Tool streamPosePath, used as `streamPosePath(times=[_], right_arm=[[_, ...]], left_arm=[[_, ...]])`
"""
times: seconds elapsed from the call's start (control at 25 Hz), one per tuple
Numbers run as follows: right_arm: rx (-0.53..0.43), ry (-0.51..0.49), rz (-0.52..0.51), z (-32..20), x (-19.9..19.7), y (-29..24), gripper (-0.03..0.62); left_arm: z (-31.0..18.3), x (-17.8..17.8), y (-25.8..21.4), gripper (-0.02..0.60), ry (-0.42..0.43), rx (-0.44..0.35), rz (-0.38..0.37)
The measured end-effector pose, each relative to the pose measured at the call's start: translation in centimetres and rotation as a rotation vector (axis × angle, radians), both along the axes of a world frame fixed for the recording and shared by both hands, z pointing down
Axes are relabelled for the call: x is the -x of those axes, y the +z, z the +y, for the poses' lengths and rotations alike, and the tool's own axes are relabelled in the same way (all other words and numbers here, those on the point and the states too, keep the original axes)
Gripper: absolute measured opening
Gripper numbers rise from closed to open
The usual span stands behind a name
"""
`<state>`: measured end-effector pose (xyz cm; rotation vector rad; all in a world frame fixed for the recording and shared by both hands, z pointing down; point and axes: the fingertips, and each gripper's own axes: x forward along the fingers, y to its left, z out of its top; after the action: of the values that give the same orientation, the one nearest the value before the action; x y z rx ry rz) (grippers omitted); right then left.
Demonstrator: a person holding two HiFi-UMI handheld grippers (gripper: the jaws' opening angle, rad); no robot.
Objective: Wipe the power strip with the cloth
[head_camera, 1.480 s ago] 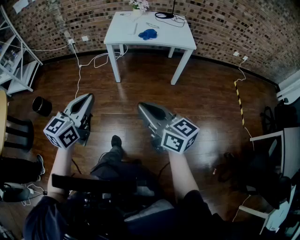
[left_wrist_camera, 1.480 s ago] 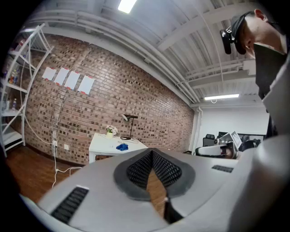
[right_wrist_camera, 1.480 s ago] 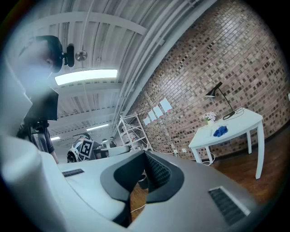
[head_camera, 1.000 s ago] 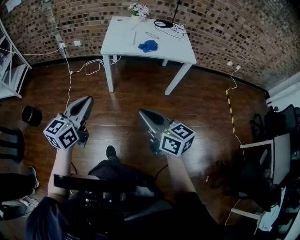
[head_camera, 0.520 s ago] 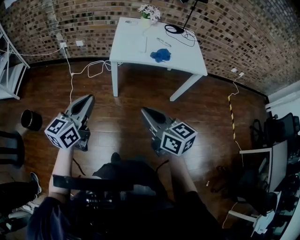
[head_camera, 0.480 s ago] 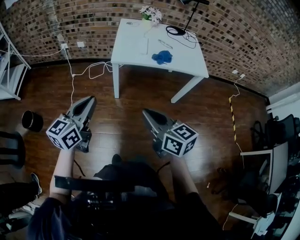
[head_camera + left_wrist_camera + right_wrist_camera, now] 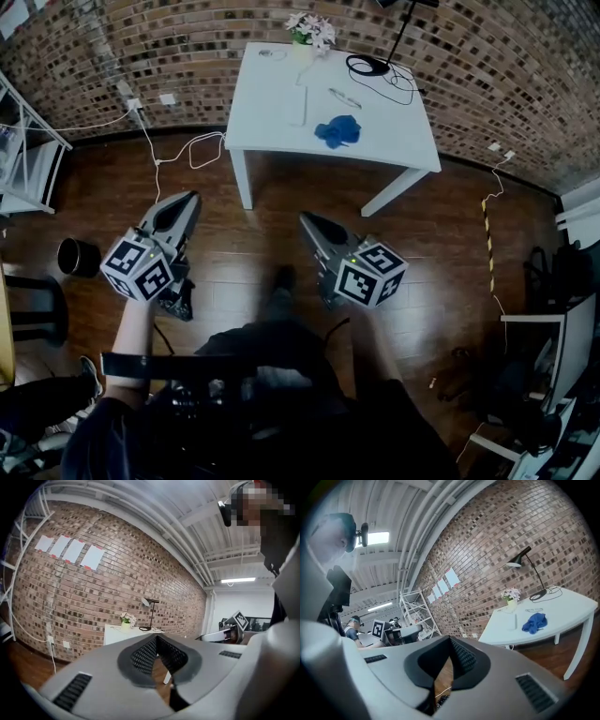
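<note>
Head view: we found the left gripper (image 7: 190,198) and the right gripper (image 7: 307,219) held side by side over a dark wood floor (image 7: 441,234), both pointing towards a white table (image 7: 417,155) and well short of it. Each carried a cube (image 7: 141,269) with black-and-white square markers; these were patterns only, with no lettering.

In the left gripper view, the fingers (image 7: 142,656) were pressed together with nothing between them. The right gripper view showed the same: pads (image 7: 462,656) closed on each other, nothing held.

The blue cloth (image 7: 337,131) lay crumpled on the table, towards the near right part of the top. The white strip (image 7: 298,105) lay flat just to the left of the cloth, apart from it, its long side running away from the person. Neither gripper touched either item. We could make out no brand or marking on the strip; it was too small in every view.

At the far edge of the table stood flowers (image 7: 310,30) and a lamp (image 7: 368,66) with a black cord coiled beside its base. Four paper sheets (image 7: 70,551) were fixed to the brick wall (image 7: 525,84); their print could not be read. A white cable (image 7: 192,150) trailed from a wall socket across the floor, and a black tub (image 7: 77,256) stood on the floor to the left.
</note>
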<state>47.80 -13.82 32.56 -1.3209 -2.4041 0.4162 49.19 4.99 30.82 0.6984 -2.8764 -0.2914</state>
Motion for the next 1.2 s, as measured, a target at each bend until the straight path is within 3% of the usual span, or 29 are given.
streamPosePath(times=[0.16, 0.32, 0.44, 0.56, 0.96, 1.2], right_arm=[[0.018, -0.008, 0.026, -0.8, 6.2, 1.5, -0.014], [-0.062, 0.006, 0.018, -2.2, 13.2, 3.6, -0.014], [-0.121, 0.063, 0.023, -3.8, 18.6, 5.2, 0.031], [-0.128, 0.099, 0.041, -4.9, 22.6, 6.2, 0.031], [-0.156, 0.153, 0.062, -4.1, 29.6, 7.0, 0.031], [-0.238, 0.331, 0.110, -2.8, 33.0, 9.1, 0.031]], left_arm=[[-2.1, 6.4, 0.7, 0.006, 0.016, 0.053, 0.037], [-4.5, 12.8, 1.2, 0.006, 0.031, 0.098, 0.056], [-5.5, 16.5, 1.6, 0.006, 0.032, 0.129, 0.077], [-5.8, 19.7, 1.9, 0.006, 0.037, 0.143, 0.094], [-4.6, 28.4, 2.8, 0.006, 0.131, 0.158, 0.087], [-1.4, 34.3, 4.5, 0.006, 0.283, 0.103, 0.093]])
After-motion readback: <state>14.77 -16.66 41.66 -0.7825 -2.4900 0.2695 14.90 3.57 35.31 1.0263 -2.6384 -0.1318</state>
